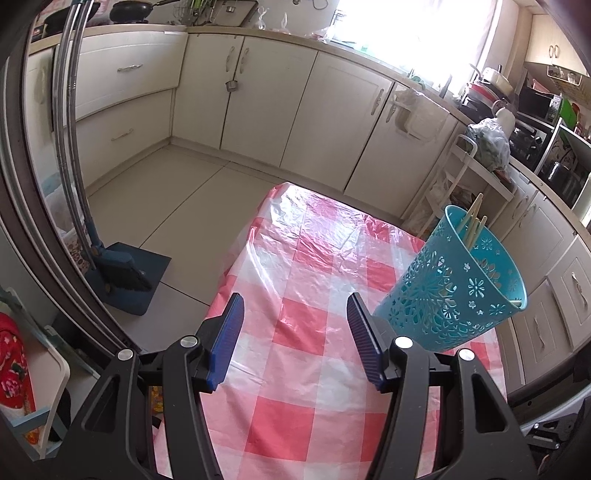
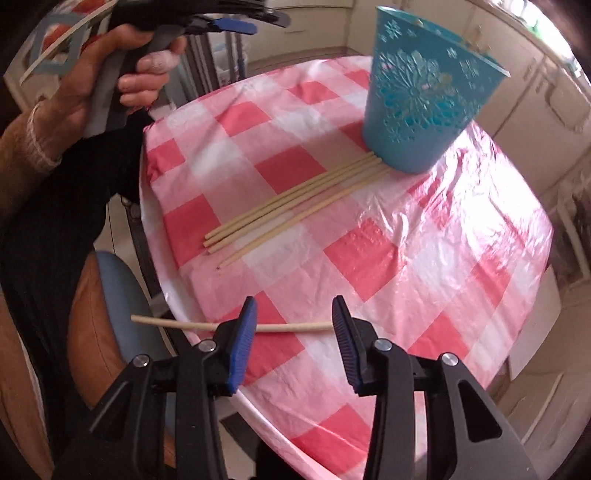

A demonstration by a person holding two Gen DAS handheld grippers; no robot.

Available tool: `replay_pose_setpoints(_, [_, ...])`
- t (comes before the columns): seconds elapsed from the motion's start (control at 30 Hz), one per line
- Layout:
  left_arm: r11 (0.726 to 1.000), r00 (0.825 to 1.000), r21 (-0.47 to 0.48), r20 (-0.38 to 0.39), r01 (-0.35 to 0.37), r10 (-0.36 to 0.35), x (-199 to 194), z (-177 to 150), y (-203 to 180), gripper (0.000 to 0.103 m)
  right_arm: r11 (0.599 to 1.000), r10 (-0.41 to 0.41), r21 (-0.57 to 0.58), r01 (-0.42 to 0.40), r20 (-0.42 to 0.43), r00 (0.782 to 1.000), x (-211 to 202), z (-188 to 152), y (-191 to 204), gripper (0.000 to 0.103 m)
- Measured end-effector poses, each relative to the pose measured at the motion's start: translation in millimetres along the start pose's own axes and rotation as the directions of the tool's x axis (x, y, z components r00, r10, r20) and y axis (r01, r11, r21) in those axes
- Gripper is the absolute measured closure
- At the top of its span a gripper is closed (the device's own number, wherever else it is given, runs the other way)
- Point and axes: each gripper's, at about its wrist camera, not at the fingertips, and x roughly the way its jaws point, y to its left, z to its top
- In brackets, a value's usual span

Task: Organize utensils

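A teal perforated holder [image 2: 424,96] stands on the pink checked table [image 2: 424,258], with several chopsticks inside it [image 1: 474,221]. Several more wooden chopsticks [image 2: 295,203] lie side by side in front of it. One single chopstick [image 2: 291,326] lies near the table's front edge, sticking out over it. My right gripper [image 2: 293,317] is open, its jaws on either side of this chopstick, not closed on it. My left gripper [image 1: 295,314] is open and empty above the table, left of the holder [image 1: 454,284]; it also shows in the right wrist view [image 2: 236,26].
Cream kitchen cabinets [image 1: 258,103] run behind the table. A broom and dustpan [image 1: 122,269] stand on the floor at left. A cart with bags [image 1: 480,155] stands behind the holder. A chair seat [image 2: 122,291] is at the table's near left edge.
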Motion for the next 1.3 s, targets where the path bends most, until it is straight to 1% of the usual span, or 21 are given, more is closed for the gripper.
replay_pose_setpoints(0.07, [1.000,1.000,-0.007,-0.009,0.001,-0.001,2,0,2,0.048,0.992,-0.022,-0.126,0.018,-0.031,0.999,-7,4,13,0.061])
replay_pose_setpoints(0.1, [1.000,1.000,-0.010,-0.013,0.000,0.000,3,0,2,0.048,0.978,-0.037,-0.205,0.027,-0.046,0.998,-7,6,26,0.061])
replay_pose_setpoints(0.17, [1.000,1.000,-0.013,-0.017,-0.003,0.003,5,0,4,0.048,0.920,-0.069,-0.390,0.042,-0.055,0.996,-6,6,61,0.061])
replay_pose_setpoints(0.23, [1.000,1.000,-0.013,-0.015,-0.012,0.012,5,0,5,0.048,0.807,-0.124,-0.584,0.085,-0.028,0.992,1,0,106,0.061])
replay_pose_setpoints(0.27, [1.000,1.000,-0.014,-0.014,-0.015,0.015,4,0,5,0.048,0.748,-0.151,-0.655,0.111,-0.005,0.989,5,-6,123,0.061])
replay_pose_setpoints(0.3, [1.000,1.000,-0.015,-0.014,-0.017,0.017,4,-1,6,0.048,0.674,-0.180,-0.725,0.144,0.028,0.983,10,-14,142,0.061])
replay_pose_setpoints(0.33, [1.000,1.000,-0.017,-0.015,-0.018,0.018,4,-1,7,0.048,0.607,-0.192,-0.778,0.162,0.054,0.980,15,-22,157,0.061])
replay_pose_setpoints(0.37, [1.000,1.000,-0.021,-0.018,-0.020,0.019,5,0,9,0.048,0.555,-0.194,-0.812,0.179,0.083,0.977,18,-29,167,0.061])
replay_pose_setpoints(0.4, [0.999,1.000,-0.025,-0.021,-0.020,0.020,6,0,10,0.048,0.516,-0.200,-0.832,0.205,0.116,0.973,23,-34,175,0.061])
replay_pose_setpoints(0.53, [0.999,0.999,-0.040,-0.037,-0.015,0.013,10,0,13,0.048,0.469,-0.223,-0.842,0.266,0.178,0.958,36,-43,177,0.061])
replay_pose_setpoints(0.63, [1.000,0.999,-0.028,-0.038,-0.011,0.010,11,-1,9,0.048,0.432,-0.225,-0.853,0.292,0.211,0.951,40,-48,175,0.061])
replay_pose_setpoints(0.77, [1.000,0.999,-0.013,-0.036,-0.008,0.008,10,-1,5,0.048,0.397,-0.192,-0.872,0.287,0.227,0.955,42,-52,177,0.064])
replay_pose_setpoints(0.8, [1.000,0.999,-0.014,-0.036,-0.008,0.007,10,-1,5,0.048,0.383,-0.188,-0.879,0.284,0.227,0.956,42,-54,178,0.064])
replay_pose_setpoints(0.87, [1.000,0.999,-0.016,-0.037,-0.010,0.009,10,-1,5,0.048,0.348,-0.176,-0.898,0.268,0.219,0.960,46,-58,181,0.070])
replay_pose_setpoints(0.93, [1.000,0.999,-0.020,-0.035,-0.009,0.008,9,-1,6,0.048,0.321,-0.172,-0.909,0.265,0.219,0.960,48,-61,183,0.073])
replay_pose_setpoints(1.03, [1.000,0.999,-0.021,-0.032,-0.008,0.008,8,-1,6,0.048,0.317,-0.171,-0.911,0.265,0.220,0.960,53,-59,183,0.083])
replay_pose_setpoints(1.07, [1.000,0.999,-0.021,-0.033,-0.008,0.007,8,-1,6,0.048,0.326,-0.172,-0.908,0.262,0.215,0.961,53,-57,183,0.091])
replay_pose_setpoints(1.1, [1.000,0.999,-0.021,-0.033,-0.007,0.007,8,-1,6,0.048,0.339,-0.172,-0.904,0.261,0.214,0.962,53,-55,182,0.094])
replay_pose_setpoints(1.17, [1.000,0.999,-0.022,-0.032,-0.007,0.006,8,-1,6,0.048,0.383,-0.162,-0.883,0.270,0.224,0.961,47,-49,180,0.095])
replay_pose_setpoints(1.27, [1.000,1.000,-0.028,-0.031,-0.005,0.004,7,-1,6,0.048,0.533,-0.148,-0.795,0.289,0.249,0.957,29,-24,165,0.097])
replay_pose_setpoints(1.3, [1.000,1.000,-0.030,-0.030,-0.003,0.002,7,-1,7,0.048,0.608,-0.146,-0.738,0.293,0.258,0.955,20,-12,156,0.097])
